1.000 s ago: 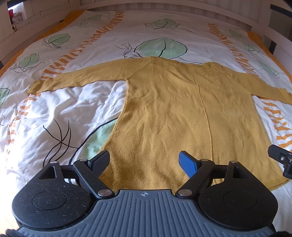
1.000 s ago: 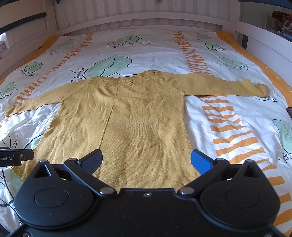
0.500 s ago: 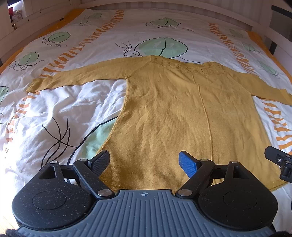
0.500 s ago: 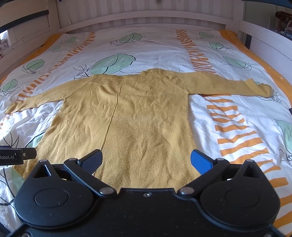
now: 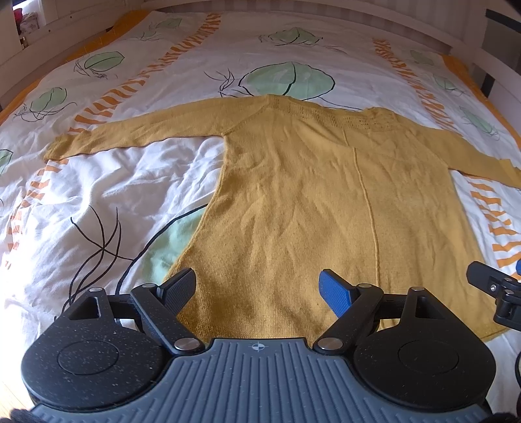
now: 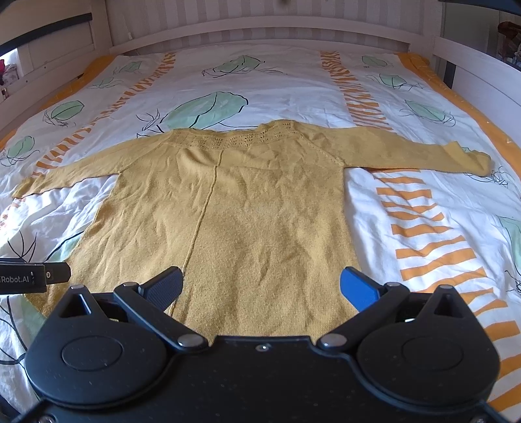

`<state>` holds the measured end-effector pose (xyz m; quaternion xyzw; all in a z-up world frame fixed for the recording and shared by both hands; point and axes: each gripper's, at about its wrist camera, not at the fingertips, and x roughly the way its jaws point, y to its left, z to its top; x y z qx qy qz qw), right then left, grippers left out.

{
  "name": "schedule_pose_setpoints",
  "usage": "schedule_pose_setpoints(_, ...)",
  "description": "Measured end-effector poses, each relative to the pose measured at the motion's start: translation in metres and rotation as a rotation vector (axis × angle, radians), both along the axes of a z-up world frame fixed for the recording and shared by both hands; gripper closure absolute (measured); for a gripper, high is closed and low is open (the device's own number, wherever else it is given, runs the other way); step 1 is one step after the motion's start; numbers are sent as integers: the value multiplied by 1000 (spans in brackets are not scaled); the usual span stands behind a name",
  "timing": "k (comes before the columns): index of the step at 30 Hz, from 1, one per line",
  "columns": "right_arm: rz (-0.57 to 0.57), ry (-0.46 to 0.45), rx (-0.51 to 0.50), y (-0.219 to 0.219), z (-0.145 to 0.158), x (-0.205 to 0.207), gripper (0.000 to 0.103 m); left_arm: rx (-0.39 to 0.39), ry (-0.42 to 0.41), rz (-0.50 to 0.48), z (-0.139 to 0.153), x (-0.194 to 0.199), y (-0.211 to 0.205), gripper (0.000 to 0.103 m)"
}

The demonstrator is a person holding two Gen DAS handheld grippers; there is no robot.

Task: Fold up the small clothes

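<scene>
Little is shifting against the earlier frames: in the right wrist view the sweater is sitting slightly lower and nearer than a second ago, while the left wrist view is staying almost the same. Both pairs of jaws are standing wide apart with nothing between them. The left gripper (image 5: 258, 288) is hovering over the sweater's hem, near its left corner, its black and blue pads clear of the knit. The right gripper (image 6: 261, 286) is hanging over the hem too, with its blue pad near the sweater's right edge. Each gripper is showing at the edge of the other's view. The mustard-yellow sweater (image 6: 234, 208) is lying flat on the bed, hem toward the cameras, patterned neck yoke at the far end, a raised seam running down its middle. Its left sleeve (image 5: 136, 130) and right sleeve (image 6: 413, 153) are stretching straight out to either side. The duvet cover (image 6: 293, 88) beneath is white, printed with green leaves and orange striped bands, and is lying rumpled beside the left sleeve. A pale wooden bed frame (image 6: 260, 29) is enclosing the far end and sides
</scene>
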<state>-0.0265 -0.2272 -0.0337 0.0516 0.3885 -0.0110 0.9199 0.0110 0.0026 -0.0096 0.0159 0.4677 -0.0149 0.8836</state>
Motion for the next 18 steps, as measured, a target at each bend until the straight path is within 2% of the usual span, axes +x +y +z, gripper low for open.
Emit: schedule_pose_setpoints(18, 26, 6, -14, 4, -2, 6, 1, -10, -1, -16, 3, 6, -2, 21)
